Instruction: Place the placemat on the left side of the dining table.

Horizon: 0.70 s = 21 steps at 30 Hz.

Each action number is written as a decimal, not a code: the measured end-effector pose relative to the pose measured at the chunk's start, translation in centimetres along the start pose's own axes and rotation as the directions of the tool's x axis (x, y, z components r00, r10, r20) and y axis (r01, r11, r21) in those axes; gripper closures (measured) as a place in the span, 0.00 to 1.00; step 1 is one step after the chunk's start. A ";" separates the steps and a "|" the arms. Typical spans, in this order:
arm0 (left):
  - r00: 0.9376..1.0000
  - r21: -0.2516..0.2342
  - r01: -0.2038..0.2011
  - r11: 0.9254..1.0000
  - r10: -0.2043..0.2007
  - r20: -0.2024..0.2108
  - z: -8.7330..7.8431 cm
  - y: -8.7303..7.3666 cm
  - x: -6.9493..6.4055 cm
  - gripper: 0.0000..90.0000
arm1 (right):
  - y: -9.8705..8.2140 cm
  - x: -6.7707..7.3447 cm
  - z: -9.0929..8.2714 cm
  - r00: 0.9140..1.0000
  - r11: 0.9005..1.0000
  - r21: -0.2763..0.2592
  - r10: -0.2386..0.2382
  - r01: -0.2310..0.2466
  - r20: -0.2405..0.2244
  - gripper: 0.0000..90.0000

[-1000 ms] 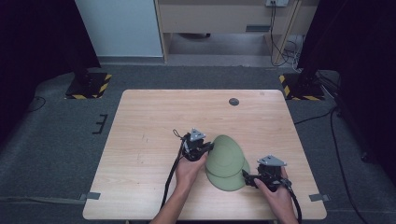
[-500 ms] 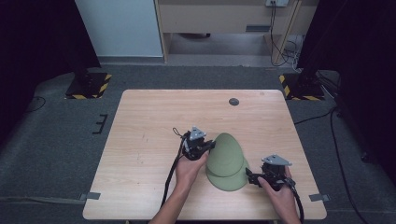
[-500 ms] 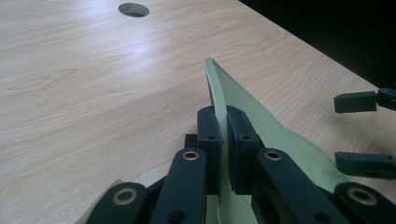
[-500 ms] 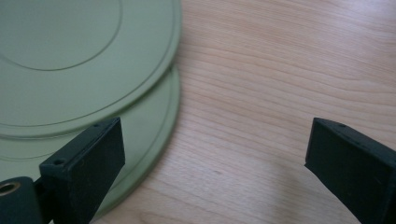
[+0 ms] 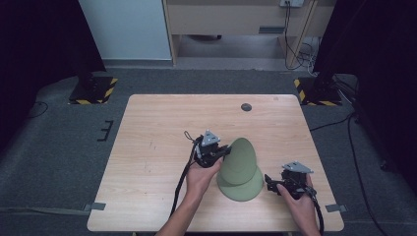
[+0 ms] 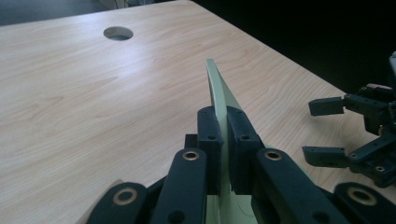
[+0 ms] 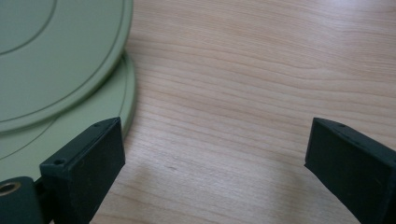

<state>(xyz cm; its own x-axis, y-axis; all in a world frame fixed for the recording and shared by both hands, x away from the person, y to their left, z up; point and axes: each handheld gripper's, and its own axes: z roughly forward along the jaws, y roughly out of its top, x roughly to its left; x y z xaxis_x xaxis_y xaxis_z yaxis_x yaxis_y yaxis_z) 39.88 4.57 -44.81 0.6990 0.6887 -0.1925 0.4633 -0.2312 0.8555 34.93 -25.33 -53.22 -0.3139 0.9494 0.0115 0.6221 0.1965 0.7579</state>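
Observation:
Two flat pale-green round plates lie near the table's front. The upper plate (image 5: 239, 158) is tipped up on edge, and my left gripper (image 5: 224, 151) is shut on its left rim. In the left gripper view the thin plate edge (image 6: 215, 91) rises from between the pads of that gripper (image 6: 223, 128). The lower plate (image 5: 244, 191) lies flat on the wood. My right gripper (image 5: 268, 182) stands open just right of the lower plate, with nothing between its jaws. In the right gripper view (image 7: 215, 144) the upper plate (image 7: 51, 56) overlaps the lower plate (image 7: 105, 116) at the left.
The light wooden table (image 5: 147, 147) has a small round cable hole (image 5: 246, 106) near its far edge. In the left gripper view the right gripper (image 6: 329, 133) shows farther off at the right. Grey carpet surrounds the table.
My left gripper has risen a little, tipping the upper plate steeper onto its edge. The right gripper has barely moved.

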 end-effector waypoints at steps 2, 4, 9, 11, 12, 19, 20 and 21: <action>1.000 -0.015 -0.004 1.000 0.004 0.000 -0.1 0.5 -0.3 0.95 | 0.0 -0.2 0.0 1.000 1.000 0.001 0.010 -0.010 0.007 0.06; 1.000 -0.019 -0.007 1.000 0.007 0.000 -0.1 0.8 -0.4 0.95 | 0.0 -0.3 0.0 1.000 1.000 0.000 0.012 -0.012 0.010 0.06; 1.000 -0.044 -0.012 0.999 0.012 0.002 -0.2 1.5 -0.7 0.95 | -0.1 -0.6 0.1 1.000 1.000 0.001 0.017 -0.017 0.012 0.06; 1.000 -0.048 -0.013 0.999 0.013 0.005 -0.2 1.7 -0.7 0.95 | -0.1 -0.7 0.1 1.000 1.000 0.002 0.019 -0.019 0.010 0.06; 1.000 -0.051 -0.012 0.999 0.013 0.008 -0.3 1.9 -0.7 0.95 | -0.1 -0.9 0.1 1.000 1.000 0.007 0.023 -0.023 0.010 0.06; 1.000 -0.075 -0.017 0.997 0.018 0.005 -0.6 2.8 -0.9 0.95 | -0.2 -0.9 0.4 1.000 1.000 0.016 0.010 -0.010 0.000 0.06; 1.000 -0.076 -0.018 0.997 0.018 0.001 -0.7 2.9 -0.9 0.95 | -0.2 -0.8 0.5 1.000 1.000 0.021 0.007 -0.008 0.003 0.06; 1.000 -0.079 -0.019 0.997 0.018 -0.004 -0.8 3.0 -0.9 0.95 | -0.2 -0.8 0.5 1.000 1.000 0.020 0.007 -0.007 0.004 0.06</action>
<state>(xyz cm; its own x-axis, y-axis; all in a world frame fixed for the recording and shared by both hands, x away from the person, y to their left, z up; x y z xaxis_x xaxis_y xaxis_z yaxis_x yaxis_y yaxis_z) 40.24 3.82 -41.71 0.7051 0.6872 -0.1748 0.4055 -0.1886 0.8944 35.41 -26.03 -53.68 -0.3065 0.9517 0.0144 0.6388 0.1945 0.7444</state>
